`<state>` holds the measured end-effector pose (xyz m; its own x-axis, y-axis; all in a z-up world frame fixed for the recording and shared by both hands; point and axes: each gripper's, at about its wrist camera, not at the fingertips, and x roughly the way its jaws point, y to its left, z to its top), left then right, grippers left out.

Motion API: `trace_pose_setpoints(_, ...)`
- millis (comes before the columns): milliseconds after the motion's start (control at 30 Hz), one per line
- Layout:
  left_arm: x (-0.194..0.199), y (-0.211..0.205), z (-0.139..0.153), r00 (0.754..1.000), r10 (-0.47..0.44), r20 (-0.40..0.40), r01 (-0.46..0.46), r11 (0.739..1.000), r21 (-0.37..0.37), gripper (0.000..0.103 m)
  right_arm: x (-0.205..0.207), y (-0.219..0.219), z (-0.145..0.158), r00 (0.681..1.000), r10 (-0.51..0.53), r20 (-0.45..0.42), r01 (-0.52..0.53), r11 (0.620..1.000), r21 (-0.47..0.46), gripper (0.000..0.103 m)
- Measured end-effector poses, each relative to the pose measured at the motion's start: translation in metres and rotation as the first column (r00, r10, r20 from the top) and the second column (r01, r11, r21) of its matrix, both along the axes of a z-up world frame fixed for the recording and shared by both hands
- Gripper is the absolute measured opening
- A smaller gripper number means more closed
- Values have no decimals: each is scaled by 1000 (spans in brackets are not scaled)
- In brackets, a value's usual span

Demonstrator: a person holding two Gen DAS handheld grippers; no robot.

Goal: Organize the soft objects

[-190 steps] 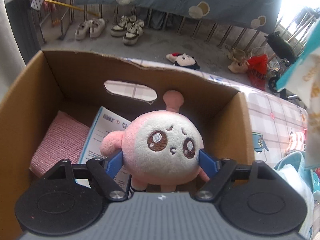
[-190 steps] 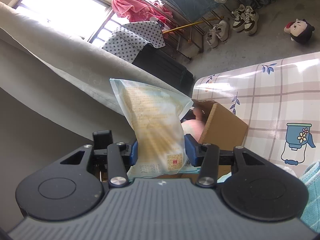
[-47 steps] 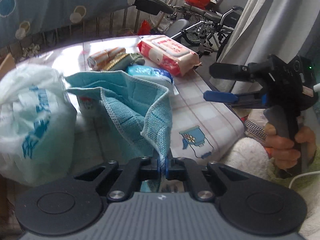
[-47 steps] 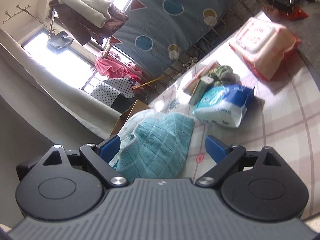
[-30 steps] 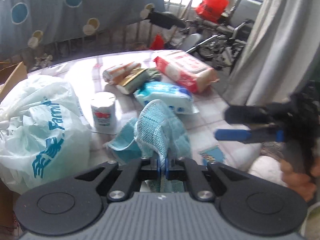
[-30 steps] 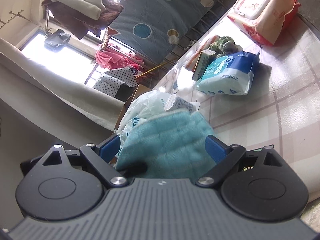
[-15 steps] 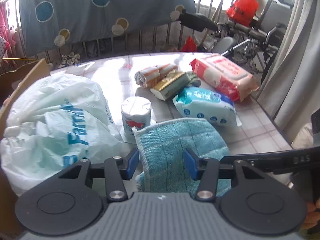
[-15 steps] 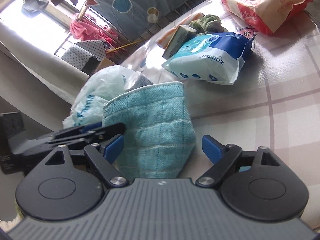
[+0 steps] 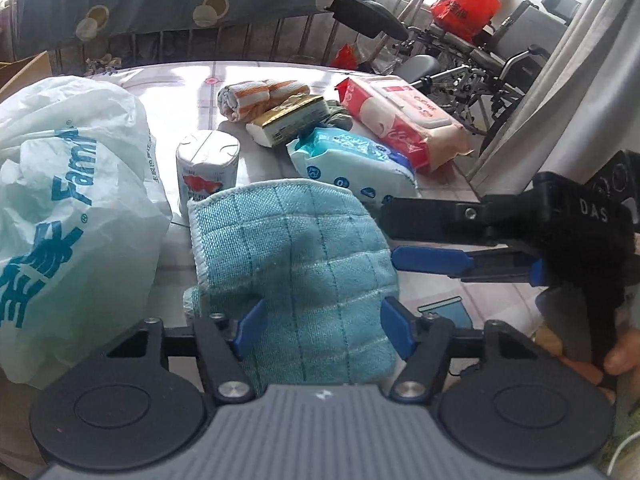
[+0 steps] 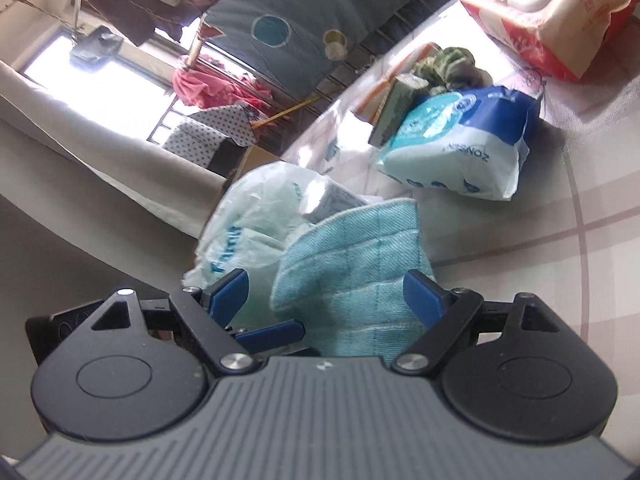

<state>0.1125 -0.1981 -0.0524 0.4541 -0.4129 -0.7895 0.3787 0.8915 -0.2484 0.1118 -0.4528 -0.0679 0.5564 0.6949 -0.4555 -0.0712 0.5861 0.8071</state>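
The teal cloth (image 9: 296, 264) lies folded in a soft heap on the checked tablecloth (image 9: 180, 108), at the near edge of the table. The left gripper (image 9: 322, 326) stands with its blue pads apart, one on each side of the cloth's near end, wide enough that they do not pinch it. The right gripper (image 10: 326, 292) comes in from the right side, and its fingers are spread too, with the cloth between them; its lower blue finger (image 9: 432, 260) shows in the left camera just beside the cloth's right edge. Whether any pad touches the fabric I cannot tell.

Pressed against the cloth's left side is a bulging white plastic bag (image 9: 68, 208) with teal lettering. Just behind the cloth stands a small wrapped tissue roll (image 9: 208, 164), upright. To the right of that roll lies a blue and white tissue pack (image 9: 356, 164), and past it a red and white wet-wipe pack (image 9: 400, 116) near the table's far right edge. Further back sit a gold-wrapped block (image 9: 288, 124), a rolled orange-striped towel (image 9: 260, 96) and a dark green bundle (image 10: 448, 64). A corner of a cardboard box (image 9: 24, 72) shows at far left.
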Motion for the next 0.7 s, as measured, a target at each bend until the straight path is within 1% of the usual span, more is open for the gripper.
trace_pose_setpoints(67, 3, -1, -5, 1000, 13, -1, -13, 1000, 4, 71, 5, 3, -7, 1000, 3, -24, -3, 1000, -4, 85)
trace_pose_setpoints(133, 6, -1, -8, 1000, 24, 7, -24, 1000, 10, 83, 9, 4, -14, 999, -5, -44, 5, 1000, -8, 85)
trace_pose_setpoints(167, 6, -1, -10, 999, 31, 12, -31, 999, 15, 85, 11, 5, -15, 999, -8, -47, 8, 1000, -8, 85)
trace_pose_setpoints(267, 9, -1, -15, 999, 42, 6, -42, 999, 27, 86, 17, 6, -19, 998, -12, -57, 12, 1000, -8, 85)
trace_pose_setpoints(433, 18, 2, -28, 996, 56, -62, -57, 998, -11, 86, 30, 12, -26, 996, 11, -89, -10, 1000, 8, 85)
trace_pose_setpoints(500, 20, 3, -30, 996, 58, -71, -61, 998, -31, 88, 34, 17, -30, 994, 22, -112, -21, 1000, 10, 85)
trace_pose_setpoints(567, 21, 5, -31, 995, 56, -78, -60, 997, -51, 90, 37, 21, -35, 991, 42, -130, -38, 999, 37, 85)
trace_pose_setpoints(700, 21, 8, -31, 995, 40, -88, -48, 995, -92, 90, 43, 29, -43, 980, 99, -170, -79, 989, 123, 85)
